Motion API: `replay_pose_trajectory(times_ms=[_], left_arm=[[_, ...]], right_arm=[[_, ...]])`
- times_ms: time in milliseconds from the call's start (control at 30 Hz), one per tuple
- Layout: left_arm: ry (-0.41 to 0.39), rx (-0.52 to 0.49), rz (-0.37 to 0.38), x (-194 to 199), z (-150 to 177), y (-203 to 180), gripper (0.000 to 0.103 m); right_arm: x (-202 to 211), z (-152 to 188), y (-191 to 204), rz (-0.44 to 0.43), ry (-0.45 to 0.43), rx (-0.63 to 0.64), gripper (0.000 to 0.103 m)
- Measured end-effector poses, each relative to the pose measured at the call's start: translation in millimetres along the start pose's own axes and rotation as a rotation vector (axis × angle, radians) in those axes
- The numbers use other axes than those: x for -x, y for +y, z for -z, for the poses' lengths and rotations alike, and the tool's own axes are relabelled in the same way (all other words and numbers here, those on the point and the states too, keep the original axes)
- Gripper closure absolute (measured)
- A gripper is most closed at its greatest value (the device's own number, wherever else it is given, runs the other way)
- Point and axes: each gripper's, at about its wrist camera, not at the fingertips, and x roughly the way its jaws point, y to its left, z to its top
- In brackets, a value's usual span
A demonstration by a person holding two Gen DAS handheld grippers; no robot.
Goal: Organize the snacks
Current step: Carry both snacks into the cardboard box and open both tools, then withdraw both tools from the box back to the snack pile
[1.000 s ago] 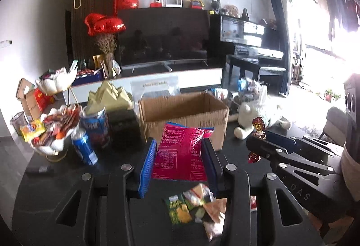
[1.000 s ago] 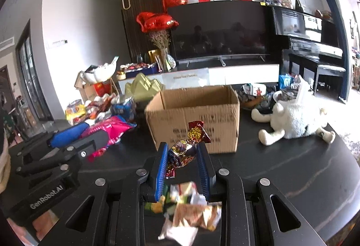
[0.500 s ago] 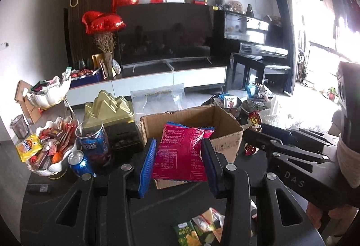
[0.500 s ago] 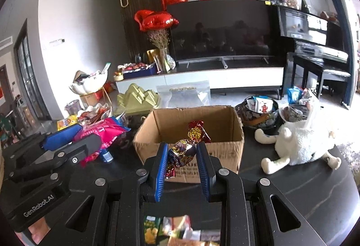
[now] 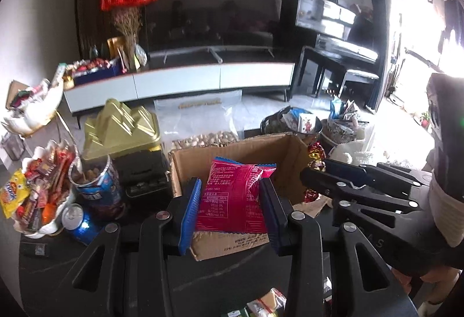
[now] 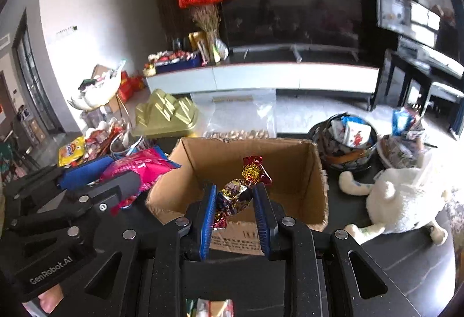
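My left gripper is shut on a pink snack bag, which hangs over the front left of an open cardboard box. The same bag shows at the left of the right wrist view, beside the box. My right gripper is shut on a foil-wrapped candy with red and gold twisted ends, held above the box's near wall. From the left wrist view that candy sticks out past the right gripper's fingers over the box's right side. The box looks empty inside.
A blue can, an open tin, a gold pyramid box and a white dish of snacks crowd the left. A white plush toy and filled bowls sit right. Loose snack packets lie on the near table.
Both grippers have moved forward with their snacks, from in front of the box to over its opening. The loose packets have slid toward the bottom edge of both views.
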Motion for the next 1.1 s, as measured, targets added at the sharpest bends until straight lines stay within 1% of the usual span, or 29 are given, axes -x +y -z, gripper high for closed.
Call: replay_pose_trajectory(times_ms=[100, 267, 300, 333, 367, 400, 567, 667, 767, 933, 1000, 1100], left_arm=[[0.04, 0.035, 0.01, -20.6, -4.8, 6.0, 0.063], [0.063, 0.07, -0.007, -42.7, -10.6, 10.2, 0.062], [0.066, 0.07, -0.009, -44.3, -10.9, 9.5, 0.059], [0.069, 0.062, -0.015, -45.0, -10.7, 8.0, 0.055], [0.068, 0.054, -0.028, -44.8, -10.4, 6.5, 0.046], [0.059, 0.051, -0.039, -42.4, -8.8, 5.8, 0.044], [0.025, 0.036, -0.077, -22.5, 0.1, 4.5, 0.044], [-0.003, 0.018, -0.097, -4.0, 8.8, 0.7, 0.044], [-0.035, 0.009, -0.095, 15.4, 18.4, -2.0, 0.044], [-0.091, 0.019, -0.093, 44.3, 38.7, -2.9, 0.044], [-0.098, 0.012, -0.099, 53.2, 48.4, -5.2, 0.044], [-0.094, 0.012, -0.099, 64.3, 63.3, -6.9, 0.044]], right_arm=[[-20.7, -4.6, -6.3, -0.005, 0.045, -0.016, 0.076], [-48.8, -5.1, -20.1, -0.005, 0.1, -0.059, 0.075], [-52.8, -4.9, -23.9, -0.006, 0.111, -0.076, 0.075], [-56.4, -4.0, -28.1, -0.009, 0.123, -0.096, 0.071], [-58.0, -3.7, -30.5, -0.011, 0.125, -0.11, 0.066], [-58.3, -2.5, -32.8, -0.01, 0.126, -0.118, 0.064], [-39.7, 8.9, -34.5, 0.019, 0.093, -0.111, 0.063], [-16.9, 17.6, -24.3, 0.041, 0.047, -0.062, 0.063], [5.3, 26.2, -12.9, 0.062, 0.002, -0.016, 0.063], [31.0, 43.3, -2.2, 0.049, -0.03, 0.005, 0.059], [38.1, 53.0, 2.4, 0.05, -0.039, 0.018, 0.059], [47.5, 66.0, 8.9, 0.026, -0.038, 0.024, 0.059]])
